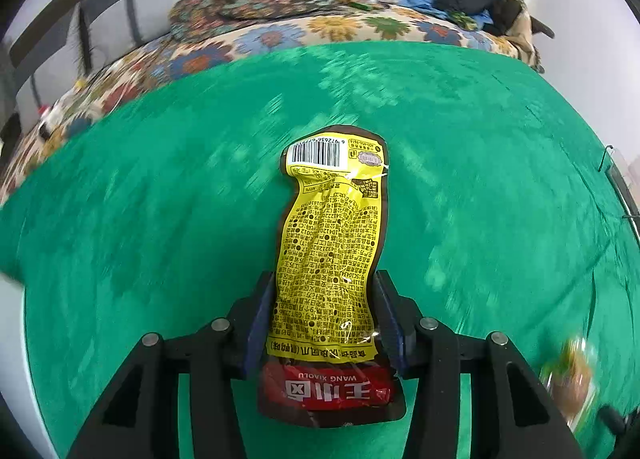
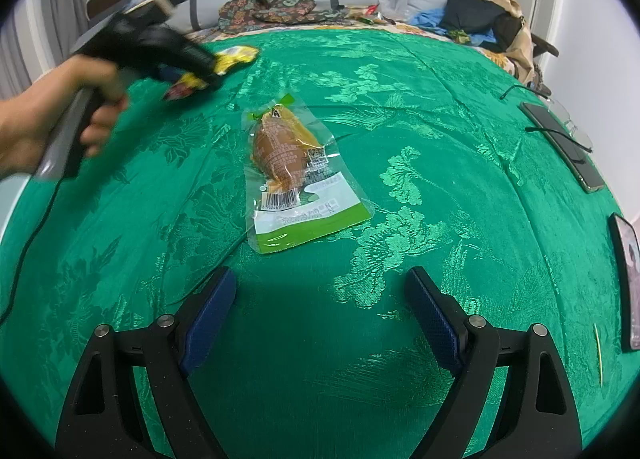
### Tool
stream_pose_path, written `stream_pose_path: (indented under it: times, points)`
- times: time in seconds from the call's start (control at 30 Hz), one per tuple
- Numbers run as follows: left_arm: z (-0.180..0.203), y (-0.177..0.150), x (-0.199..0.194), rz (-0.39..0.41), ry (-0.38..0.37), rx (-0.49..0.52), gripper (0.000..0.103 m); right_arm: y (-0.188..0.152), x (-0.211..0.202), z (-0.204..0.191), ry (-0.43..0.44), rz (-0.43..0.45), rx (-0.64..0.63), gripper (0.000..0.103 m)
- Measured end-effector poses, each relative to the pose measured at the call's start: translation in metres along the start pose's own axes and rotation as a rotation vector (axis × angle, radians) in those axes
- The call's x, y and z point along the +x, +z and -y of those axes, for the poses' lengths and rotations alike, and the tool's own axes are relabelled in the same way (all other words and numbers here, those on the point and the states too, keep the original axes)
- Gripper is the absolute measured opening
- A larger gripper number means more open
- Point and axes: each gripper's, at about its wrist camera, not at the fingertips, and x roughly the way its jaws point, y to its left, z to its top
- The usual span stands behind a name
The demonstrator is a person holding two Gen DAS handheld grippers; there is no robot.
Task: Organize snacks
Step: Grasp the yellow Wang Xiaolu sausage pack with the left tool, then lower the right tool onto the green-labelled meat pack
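Clamped between the fingers of the left gripper (image 1: 324, 323) is a yellow pouch (image 1: 332, 251), held by its lower half so that the barcode end juts forward, clear of the green cloth (image 1: 460, 163). It is gripped across its narrow width, probably because that is the only span the fingers can close over. In the right wrist view the same gripper is seen raised at the far left in the person's hand (image 2: 36, 123), the pouch blurred at its tip, which suggests it is being carried, though to where cannot be told.

Further right, near the middle of the cloth, a clear pouch (image 2: 298, 175) with a brown snack inside lies flat and untouched, its green band toward the camera. The right gripper (image 2: 320, 311) hangs just short of it with fingers spread wide and nothing between them, lined up roughly on the pouch, seemingly in readiness to take it next. At the far right edge two phones (image 2: 564, 147) and a cable lie well apart from both snacks.
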Motion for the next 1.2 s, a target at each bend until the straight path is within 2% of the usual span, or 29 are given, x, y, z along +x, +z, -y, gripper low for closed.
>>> stream_pose_path:
  times: [0.33,0.47,0.53,0.6,0.63,0.67,0.7,0.77,1.2]
  points:
    - [-0.029,-0.15,-0.082,-0.006,0.029,-0.062,0.049,0.0,0.0,0.0,0.0,0.0,0.0,0.089]
    - [-0.025,-0.195,-0.105,0.024,0.04,-0.096,0.051,0.0,0.0,0.0,0.0,0.0,0.0,0.089]
    - [-0.021,-0.204,-0.108,0.043,0.048,-0.093,0.057,0.0,0.0,0.0,0.0,0.0,0.0,0.089]
    - [-0.021,-0.204,-0.106,0.059,0.059,-0.094,0.073,0.0,-0.001,0.0,0.0,0.0,0.0,0.089]
    - [-0.022,-0.204,-0.103,0.057,0.07,-0.101,0.086,0.0,-0.001,0.0,0.0,0.0,0.0,0.089]
    - [-0.027,-0.203,-0.1,0.058,0.07,-0.122,0.091,0.0,-0.001,-0.001,0.0,0.0,0.0,0.089]
    - [-0.029,-0.202,-0.098,0.065,0.074,-0.129,0.093,0.0,-0.001,0.0,0.0,0.0,0.0,0.089]
    - [-0.032,-0.198,-0.093,0.071,0.072,-0.122,0.103,0.0,-0.001,-0.001,0.0,0.0,0.0,0.089]
    - [-0.034,-0.194,-0.091,0.108,0.075,-0.121,0.103,0.0,-0.001,-0.001,0.0,-0.001,-0.001,0.09]
